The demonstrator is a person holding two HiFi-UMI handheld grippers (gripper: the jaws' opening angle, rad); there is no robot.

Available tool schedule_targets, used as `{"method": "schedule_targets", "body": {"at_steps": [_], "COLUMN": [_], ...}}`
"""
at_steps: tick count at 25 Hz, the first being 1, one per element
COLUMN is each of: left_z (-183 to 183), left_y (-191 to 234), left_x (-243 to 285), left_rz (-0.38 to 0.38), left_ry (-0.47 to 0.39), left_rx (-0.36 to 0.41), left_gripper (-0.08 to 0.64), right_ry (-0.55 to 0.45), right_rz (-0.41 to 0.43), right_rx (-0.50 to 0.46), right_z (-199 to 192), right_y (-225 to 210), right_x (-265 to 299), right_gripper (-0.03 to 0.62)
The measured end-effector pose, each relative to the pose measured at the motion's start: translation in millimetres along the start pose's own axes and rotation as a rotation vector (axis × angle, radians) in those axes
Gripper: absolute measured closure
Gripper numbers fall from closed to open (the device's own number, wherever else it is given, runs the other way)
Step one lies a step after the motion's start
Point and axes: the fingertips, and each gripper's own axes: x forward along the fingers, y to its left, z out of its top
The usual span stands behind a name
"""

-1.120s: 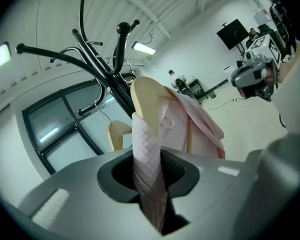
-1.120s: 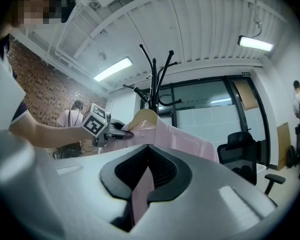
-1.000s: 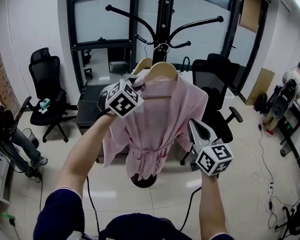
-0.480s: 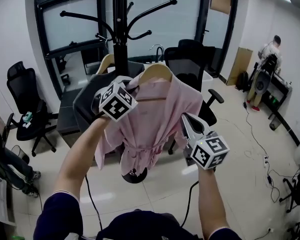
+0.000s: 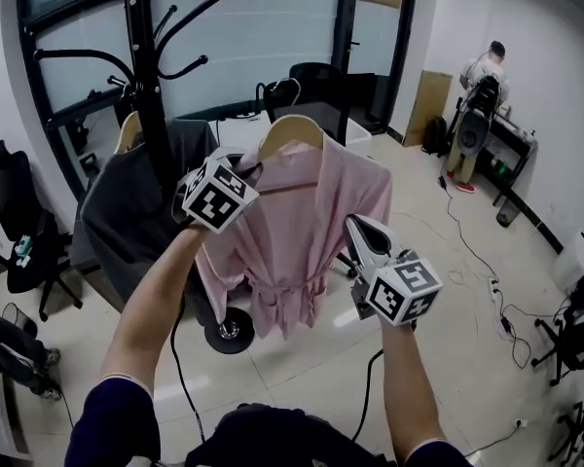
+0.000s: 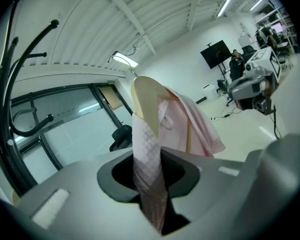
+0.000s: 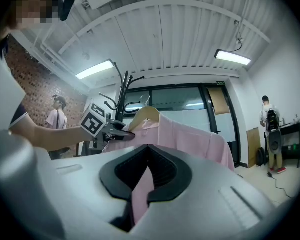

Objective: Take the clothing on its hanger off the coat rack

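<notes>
The pink robe [image 5: 302,232] on its wooden hanger [image 5: 292,129] is now hanging clear of the coat rack [image 5: 151,95], having been hooked there a second ago. The left claw [image 5: 238,171] is clamping the wooden hanger's cloth-covered shoulder while the right claw [image 5: 358,230] is pinching the pink robe's edge, so the removal looks done.

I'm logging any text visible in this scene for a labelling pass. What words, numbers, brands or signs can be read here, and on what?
No text can be read in any view.
Left cube and right cube: black-and-white square marker patterns, not words.
Small green sign above the door frame: too small to read.
Pink robe: no readable label or print.
</notes>
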Motion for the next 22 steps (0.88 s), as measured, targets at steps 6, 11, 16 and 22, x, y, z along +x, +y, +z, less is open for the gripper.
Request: {"method": "schedule_targets", "body": {"at_steps": [6,11,16,22], "left_z": [41.9,70.7,92.8,115.2], "left_y": [-25.4,-38.3,-35.8,-12.8], "left_x": [47.6,97.5,159.6,234.9], "left_rz": [-0.023,-0.064,-0.103,-0.148], "left_ry": [-0.040,-0.066,-0.110,-0.146], "left_rx": [-0.020,-0.014,0.000,-0.001], "left_gripper": [0.472,0.472,0.472,0.472], "right_ry": [-0.011,-0.005,0.000,0.014], "right_rz": [-0.067,-0.138,-0.199,-0.249], "right_rx": [0.016,0.037,0.027,0.009], "right_z": [0.0,-11.6,-16.7,-13.6], "right_y": [-52.2,-99.6,-150.3,-210.5], "right_x": [-34.7,-50.3,-38.9,-0.1], "right_gripper": [0.591,0.591,0.591,0.591]}}
